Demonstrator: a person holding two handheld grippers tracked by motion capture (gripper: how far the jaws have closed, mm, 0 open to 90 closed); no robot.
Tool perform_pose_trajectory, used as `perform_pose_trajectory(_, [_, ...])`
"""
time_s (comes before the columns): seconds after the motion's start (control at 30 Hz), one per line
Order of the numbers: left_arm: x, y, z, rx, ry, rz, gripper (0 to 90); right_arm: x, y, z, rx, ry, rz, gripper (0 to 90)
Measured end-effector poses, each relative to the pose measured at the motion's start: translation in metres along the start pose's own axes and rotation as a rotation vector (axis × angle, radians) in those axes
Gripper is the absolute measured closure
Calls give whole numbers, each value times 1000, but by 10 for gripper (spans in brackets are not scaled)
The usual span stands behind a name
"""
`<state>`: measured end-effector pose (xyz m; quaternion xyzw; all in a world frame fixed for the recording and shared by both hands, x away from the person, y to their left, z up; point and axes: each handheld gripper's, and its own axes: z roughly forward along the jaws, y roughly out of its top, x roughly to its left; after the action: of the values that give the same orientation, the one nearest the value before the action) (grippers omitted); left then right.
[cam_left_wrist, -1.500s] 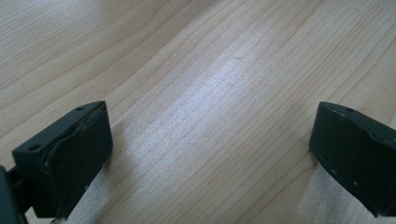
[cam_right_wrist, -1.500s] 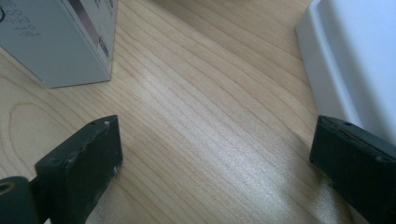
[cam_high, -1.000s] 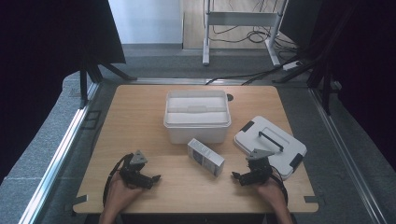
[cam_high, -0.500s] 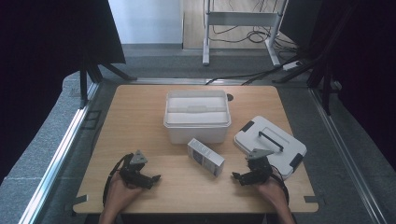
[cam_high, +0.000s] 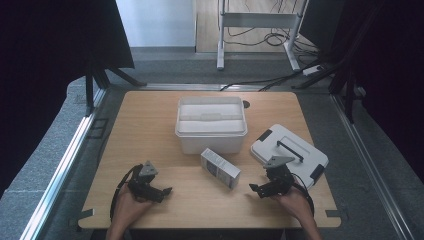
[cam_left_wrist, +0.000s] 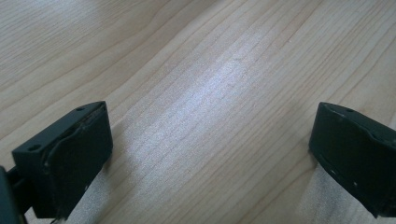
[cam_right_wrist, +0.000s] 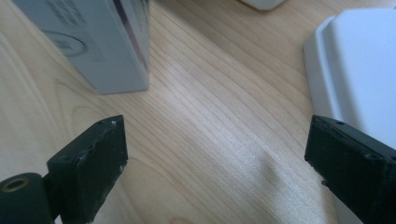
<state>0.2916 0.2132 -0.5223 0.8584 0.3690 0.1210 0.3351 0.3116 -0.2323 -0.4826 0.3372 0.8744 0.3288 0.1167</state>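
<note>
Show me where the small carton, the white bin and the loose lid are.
small carton (cam_high: 220, 168), high view, on its top face.
white bin (cam_high: 211, 141), high view, on its front wall.
loose lid (cam_high: 300, 162), high view, on its flat top beside the handle.

Small white carton (cam_high: 220, 168) flat on table, just before white bin (cam_high: 211, 124)

The table (cam_high: 150, 125) is pale wood with a fine straight grain. The storage bin (cam_high: 211, 123) and its loose lid (cam_high: 290, 150) are white, the lid's handle and clips black. The small carton (cam_high: 220, 168) is pale grey-white with a dark edge stripe. Both grippers' jaws are matte black.
</note>
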Motion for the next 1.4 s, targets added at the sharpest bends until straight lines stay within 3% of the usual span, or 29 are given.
perform_pose_trajectory(0.47, [0,0,0,3,-1,3,0,-1,37,-33,22,47,3,64])
perform_pose_trajectory(0.73, [0,0,0,1,-1,1,0,5,65,-44,44,47,-36,69])
perform_pose_trajectory(0.87, [0,0,0,1,-2,0,0,11,87,-49,52,71,-65,75])
perform_pose_trajectory(1.2, [0,0,0,1,-2,0,0,31,127,-41,93,97,-130,80])
perform_pose_trajectory(1.23, [0,0,0,2,-1,1,0,38,135,-36,112,100,-163,84])
perform_pose_trajectory(1.4, [0,0,0,2,-1,3,0,49,146,-18,166,104,-220,135])
